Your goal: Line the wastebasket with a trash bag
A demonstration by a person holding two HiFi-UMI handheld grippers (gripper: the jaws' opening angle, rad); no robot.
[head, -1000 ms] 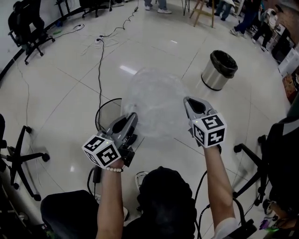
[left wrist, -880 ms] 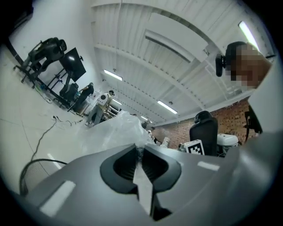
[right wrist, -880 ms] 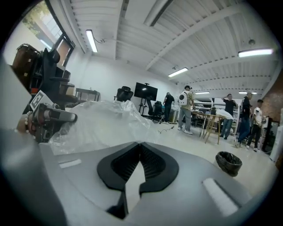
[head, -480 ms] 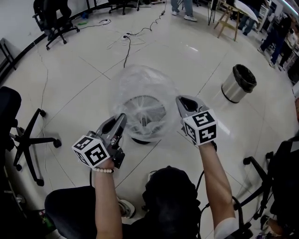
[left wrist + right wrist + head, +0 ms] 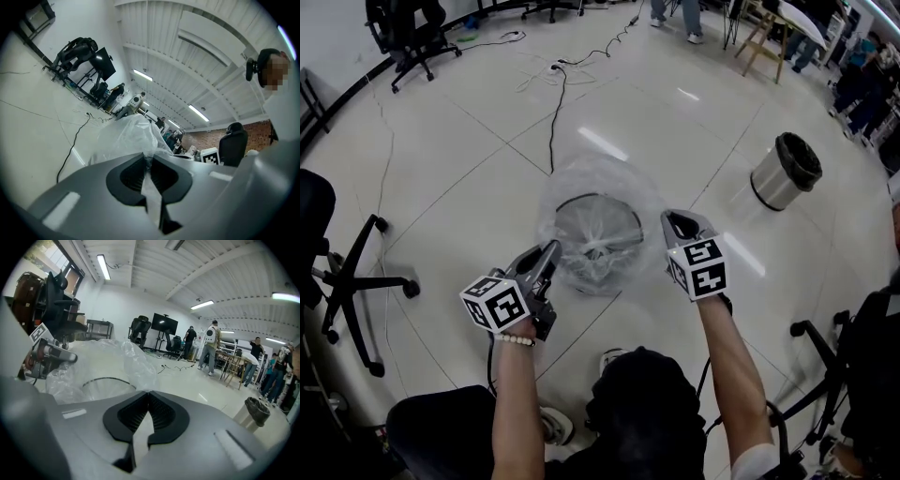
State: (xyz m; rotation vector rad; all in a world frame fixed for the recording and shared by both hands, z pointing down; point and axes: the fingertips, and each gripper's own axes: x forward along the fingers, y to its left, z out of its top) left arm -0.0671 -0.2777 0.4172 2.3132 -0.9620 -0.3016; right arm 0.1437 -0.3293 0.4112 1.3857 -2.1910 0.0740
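A clear plastic trash bag point(image 5: 600, 192) billows over a round metal wastebasket point(image 5: 598, 246) on the floor in the head view. My left gripper point(image 5: 551, 249) is shut on the bag's left edge, and my right gripper point(image 5: 678, 221) is shut on its right edge. Through the film the basket's dark rim shows. In the left gripper view the bag point(image 5: 129, 138) runs into the closed jaws of the left gripper point(image 5: 147, 161). In the right gripper view the bag point(image 5: 110, 359) spreads left of the closed right gripper point(image 5: 149, 399), and the basket's rim point(image 5: 105, 379) shows through it.
A second steel bin point(image 5: 782, 171) with a black liner stands on the floor to the right. Office chairs point(image 5: 342, 258) stand at the left and at the lower right point(image 5: 853, 366). A black cable point(image 5: 551, 103) runs across the tiles beyond the basket. People stand at the far end of the room.
Both grippers have come down and drawn closer together with the bag between them. The bag has dropped over the basket, whose rim now shows through the film.
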